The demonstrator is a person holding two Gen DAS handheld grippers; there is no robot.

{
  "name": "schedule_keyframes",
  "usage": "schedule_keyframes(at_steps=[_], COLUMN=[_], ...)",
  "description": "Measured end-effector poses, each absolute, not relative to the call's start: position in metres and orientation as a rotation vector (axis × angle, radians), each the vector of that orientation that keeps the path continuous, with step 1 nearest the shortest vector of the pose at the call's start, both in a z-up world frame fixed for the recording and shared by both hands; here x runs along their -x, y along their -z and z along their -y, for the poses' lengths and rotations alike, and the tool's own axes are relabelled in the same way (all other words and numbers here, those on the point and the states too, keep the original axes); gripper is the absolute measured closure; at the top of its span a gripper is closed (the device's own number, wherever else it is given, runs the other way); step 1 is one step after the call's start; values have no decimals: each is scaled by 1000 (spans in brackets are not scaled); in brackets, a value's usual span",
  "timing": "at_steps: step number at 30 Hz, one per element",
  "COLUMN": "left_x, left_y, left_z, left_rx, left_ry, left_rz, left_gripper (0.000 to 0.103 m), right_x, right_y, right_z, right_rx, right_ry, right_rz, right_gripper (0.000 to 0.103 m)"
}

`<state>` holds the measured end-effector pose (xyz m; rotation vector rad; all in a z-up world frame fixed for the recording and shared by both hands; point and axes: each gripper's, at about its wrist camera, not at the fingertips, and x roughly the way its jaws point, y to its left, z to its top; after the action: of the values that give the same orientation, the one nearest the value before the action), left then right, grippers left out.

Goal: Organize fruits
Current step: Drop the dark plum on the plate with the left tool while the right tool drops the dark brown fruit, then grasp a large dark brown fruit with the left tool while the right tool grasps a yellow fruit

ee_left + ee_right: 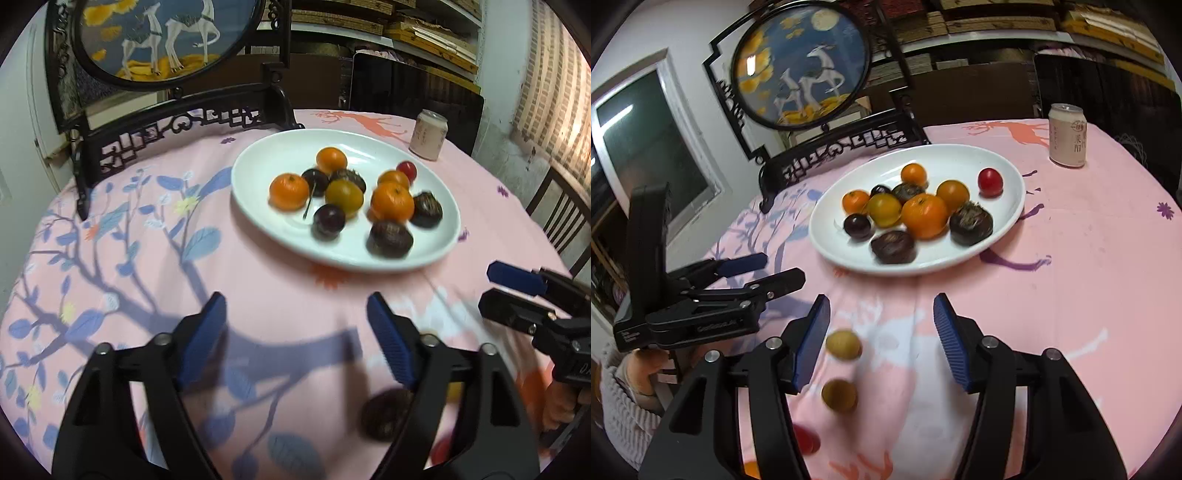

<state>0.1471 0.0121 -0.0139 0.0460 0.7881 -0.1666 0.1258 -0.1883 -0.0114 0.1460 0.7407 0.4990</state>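
Note:
A white oval plate point(266, 158) point(960, 155) holds several fruits: orange tangerines point(289, 192) point(925, 216), dark chestnut-like fruits point(389, 238) point(894, 246), a yellow fruit point(884, 209) and a red cherry tomato point(407, 170) point(990, 181). My left gripper point(297, 332) is open and empty above the cloth, short of the plate. My right gripper point(882, 334) is open and empty. Two yellowish fruits point(843, 344) point(839, 395) and a red one point(805, 439) lie on the cloth near its left finger. A dark fruit point(384, 413) lies by my left gripper's right finger.
A pink floral tablecloth point(147, 240) point(1089, 258) covers the round table. A carved black stand with a round deer painting point(166, 44) point(801, 66) stands behind the plate. A drinks can point(428, 134) point(1067, 134) stands at the far right. Chairs ring the table.

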Motion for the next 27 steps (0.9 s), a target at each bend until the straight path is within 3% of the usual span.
schedule_keyframes(at_steps=[12,18,27], left_x=[-85,-81,-94], left_y=[24,30,37], left_z=[4,16,9], left_rx=[-175,-212,-203], left_ry=[169,206,164], left_rz=[-764,-774,-814], left_gripper=[15,15,6], right_x=[-103,-101,-101], right_y=[16,17,19], right_z=[204,213,208], right_rx=[-185,-217,-196], right_ry=[-465,-447,-447], right_rz=[-746,-750,-761], right_gripper=[43,42,42])
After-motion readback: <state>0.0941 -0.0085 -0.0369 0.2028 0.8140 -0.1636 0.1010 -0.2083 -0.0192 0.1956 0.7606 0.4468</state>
